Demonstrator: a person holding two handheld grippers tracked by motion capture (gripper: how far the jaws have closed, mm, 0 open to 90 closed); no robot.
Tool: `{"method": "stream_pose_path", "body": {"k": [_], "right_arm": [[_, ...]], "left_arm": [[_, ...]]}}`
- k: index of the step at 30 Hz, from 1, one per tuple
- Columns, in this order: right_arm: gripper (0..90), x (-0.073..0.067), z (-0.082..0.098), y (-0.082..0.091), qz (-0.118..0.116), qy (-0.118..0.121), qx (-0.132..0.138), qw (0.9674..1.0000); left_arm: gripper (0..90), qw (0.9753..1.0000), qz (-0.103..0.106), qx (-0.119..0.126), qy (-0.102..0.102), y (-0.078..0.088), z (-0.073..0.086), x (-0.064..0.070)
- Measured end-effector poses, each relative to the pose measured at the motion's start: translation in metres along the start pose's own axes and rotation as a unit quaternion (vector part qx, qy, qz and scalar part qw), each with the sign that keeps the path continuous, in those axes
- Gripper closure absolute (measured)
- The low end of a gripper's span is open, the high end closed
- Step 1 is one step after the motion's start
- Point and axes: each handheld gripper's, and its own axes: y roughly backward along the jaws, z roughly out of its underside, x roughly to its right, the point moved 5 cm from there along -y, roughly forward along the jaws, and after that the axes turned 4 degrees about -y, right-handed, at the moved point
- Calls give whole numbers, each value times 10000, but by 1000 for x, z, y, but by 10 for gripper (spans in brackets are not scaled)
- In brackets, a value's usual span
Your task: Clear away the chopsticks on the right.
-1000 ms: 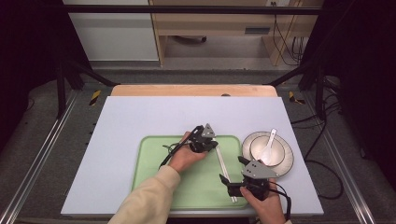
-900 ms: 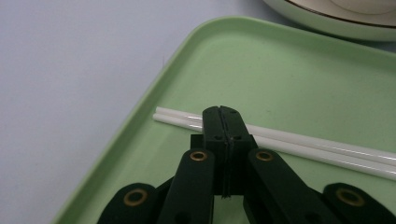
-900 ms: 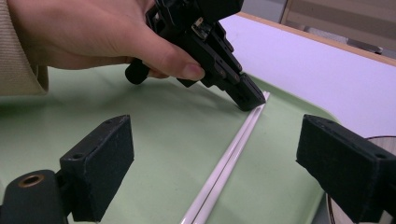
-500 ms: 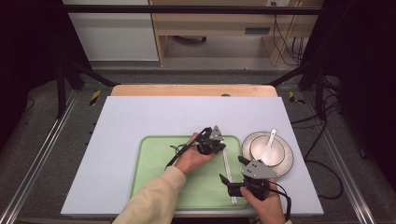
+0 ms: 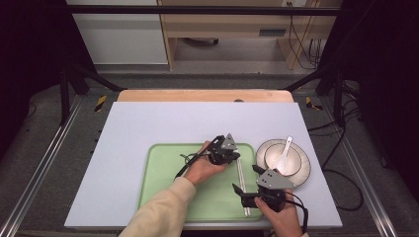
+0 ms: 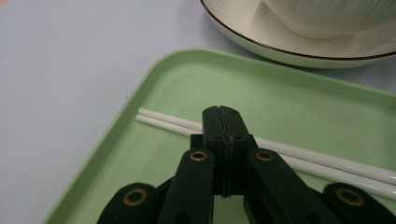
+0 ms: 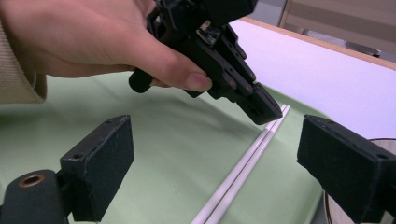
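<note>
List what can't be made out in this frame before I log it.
- Left gripper view: the closed left claw covers part of the chopsticks, so contact can't be judged; the right edge crops their far ends.
- Left gripper view: the top edge crops the bowl and its contents.
- High view: the spoon in the bowl is too small for detail.
- Right gripper view: the right claw and the bottom edge cut off the chopsticks' near ends.
</note>
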Motion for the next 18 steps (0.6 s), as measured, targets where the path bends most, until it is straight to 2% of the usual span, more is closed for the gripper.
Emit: {"method": "stream_pose_path", "body": {"k": [4,5,6,9,10,12,18], "right_arm": [[104,2,-1,1,39,-4,47,10000],[104,2,-1,2,52,-26,53,10000],[104,3,-1,2,57,-28,55,10000],[102,3,-2,2,71,-23,81,9999],[102,3,-2,2,74,-18,94,9999],[100,3,-2,2,85,-11,99,9999],[94,5,-3,4,123,-9,135,9998]], "left_arm": [[897,10000,-22,72,14,10,3,3],[896,9998,-52,175,117,11,3,4],[891,9998,-49,165,103,14,5,3],[802,9995,-149,238,125,24,9,5],[776,9996,-174,200,53,29,12,4],[716,9988,-272,354,205,35,14,5],[572,9973,-536,486,159,64,23,3]]}}
